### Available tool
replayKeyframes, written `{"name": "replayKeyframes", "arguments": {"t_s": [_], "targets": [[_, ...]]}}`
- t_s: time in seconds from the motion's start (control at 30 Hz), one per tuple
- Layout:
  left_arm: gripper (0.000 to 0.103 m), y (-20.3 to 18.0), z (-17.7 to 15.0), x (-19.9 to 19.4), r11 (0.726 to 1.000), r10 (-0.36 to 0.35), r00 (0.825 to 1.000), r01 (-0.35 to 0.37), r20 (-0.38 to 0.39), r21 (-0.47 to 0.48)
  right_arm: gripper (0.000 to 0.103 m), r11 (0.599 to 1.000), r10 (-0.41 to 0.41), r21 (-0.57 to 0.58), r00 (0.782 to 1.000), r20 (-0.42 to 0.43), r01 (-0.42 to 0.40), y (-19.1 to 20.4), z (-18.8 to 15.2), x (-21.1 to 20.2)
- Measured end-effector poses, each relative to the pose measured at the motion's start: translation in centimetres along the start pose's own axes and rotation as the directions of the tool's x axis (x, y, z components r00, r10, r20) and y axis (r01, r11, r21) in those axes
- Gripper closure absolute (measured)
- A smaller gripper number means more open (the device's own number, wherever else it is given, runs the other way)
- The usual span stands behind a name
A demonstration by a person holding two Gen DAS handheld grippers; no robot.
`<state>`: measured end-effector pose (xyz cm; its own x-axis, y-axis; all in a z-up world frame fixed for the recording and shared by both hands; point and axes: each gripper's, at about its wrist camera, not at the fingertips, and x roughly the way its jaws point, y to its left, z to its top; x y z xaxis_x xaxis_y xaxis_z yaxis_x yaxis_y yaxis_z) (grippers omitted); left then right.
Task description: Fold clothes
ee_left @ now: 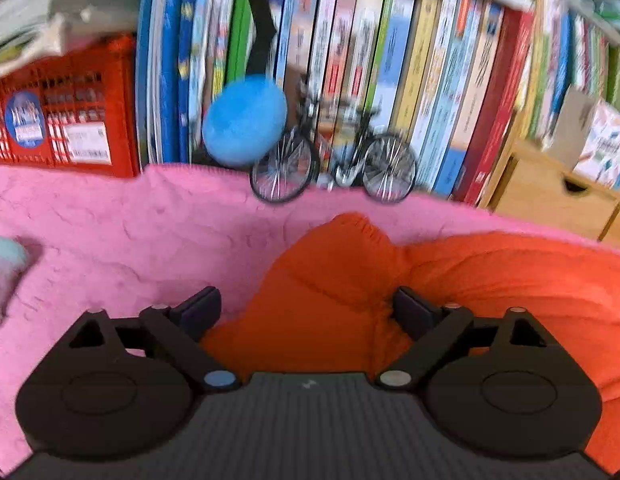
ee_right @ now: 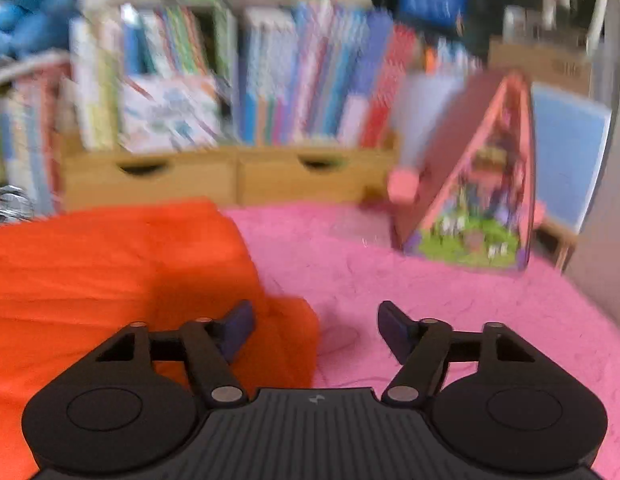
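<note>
Lying lengthwise between both grippers' released jaws, orange garment (ee_left: 450, 280) on pink blanket (ee_left: 109, 240).

Garment (ee_left: 450, 280) plain bright orange, no print; same orange in right view (ee_right: 109, 272). Blanket (ee_left: 129, 232) solid pink, fuzzy-looking, pink in right view too (ee_right: 430, 300). Left gripper (ee_left: 305, 312) black, body grey ribbed; right gripper (ee_right: 316, 328) same black and grey, fingertips (ee_right: 239, 328) dark navy. Crate (ee_left: 89, 120) red lattice with a blue round sticker and white label. Ball (ee_left: 243, 120) light blue. Toy bike (ee_left: 334, 160) black with silver spokes. Books (ee_left: 410, 80) multicoloured spines: blue, green, yellow, red, white. Drawers (ee_right: 229, 178) tan wood. Toy house (ee_right: 478, 184) pink and maroon, green base, purple trim.
</note>
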<state>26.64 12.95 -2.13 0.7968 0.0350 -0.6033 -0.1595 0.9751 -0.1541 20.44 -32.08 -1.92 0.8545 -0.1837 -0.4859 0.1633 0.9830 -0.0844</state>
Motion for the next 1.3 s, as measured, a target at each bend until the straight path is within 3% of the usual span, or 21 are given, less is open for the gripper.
{"name": "replayKeyframes", "arguments": {"t_s": [0.1,0.2,0.3,0.37,0.63,0.73,0.77,0.83,0.97,1.07,1.13,1.3], "targets": [[0.01,-0.5,-0.5,-4.4,0.992,-0.124,0.991,0.122,0.057,0.037,0.036,0.98,0.201,-0.011,0.978,0.06,-0.2,1.5,-1.7,-5.9],[0.011,-1.5,-1.8,-9.2,0.954,-0.287,0.955,0.279,0.074,0.11,0.036,0.93,0.367,-0.026,0.927,0.081,-0.366,4.0,-4.7,-10.9],[0.011,-3.1,-3.8,-12.6,0.887,-0.437,0.9,0.428,0.014,0.174,0.036,0.885,0.465,-0.047,0.882,0.071,-0.463,7.5,-6.9,-13.3],[0.012,-3.8,-4.8,-13.8,0.869,-0.461,0.887,0.458,-0.026,0.187,0.036,0.885,0.465,-0.047,0.883,0.065,-0.462,8.8,-7.1,-13.3],[0.033,-5.8,-5.9,-14.8,0.831,-0.5,0.849,0.526,-0.171,0.182,0.041,0.895,0.446,-0.015,0.895,0.01,-0.446,13.0,-7.0,-11.6],[0.042,-6.9,-6.1,-13.3,0.857,-0.435,0.849,0.492,-0.298,0.152,0.046,0.892,0.453,0.026,0.891,-0.028,-0.452,12.7,-6.8,-10.7],[0.048,-7.3,-6.1,-12.9,0.857,-0.431,0.84,0.496,-0.329,0.143,0.047,0.892,0.452,0.034,0.891,-0.048,-0.451,12.7,-6.9,-10.4],[0.048,-8.0,-6.0,-12.6,0.85,-0.434,0.829,0.506,-0.353,0.144,0.048,0.89,0.455,0.049,0.886,-0.082,-0.453,12.5,-6.9,-9.9],[0.047,-9.9,-5.8,-11.6,0.845,-0.397,0.831,0.496,-0.389,0.198,0.049,0.885,0.466,0.061,0.877,-0.115,-0.462,12.2,-7.1,-9.7],[0.033,-11.4,-5.7,-10.6,0.841,-0.361,0.834,0.485,-0.417,0.241,0.049,0.867,0.498,0.111,0.858,-0.125,-0.487,11.4,-7.2,-9.4],[0.029,-12.1,-6.1,-9.7,0.846,-0.337,0.836,0.471,-0.434,0.251,0.05,0.851,0.52,0.153,0.845,-0.123,-0.502,10.7,-7.2,-9.0],[0.028,-13.5,-6.1,-8.4,0.864,-0.296,0.86,0.427,-0.415,0.267,0.051,0.849,0.523,0.164,0.843,-0.123,-0.503,10.4,-7.1,-9.0]]}}
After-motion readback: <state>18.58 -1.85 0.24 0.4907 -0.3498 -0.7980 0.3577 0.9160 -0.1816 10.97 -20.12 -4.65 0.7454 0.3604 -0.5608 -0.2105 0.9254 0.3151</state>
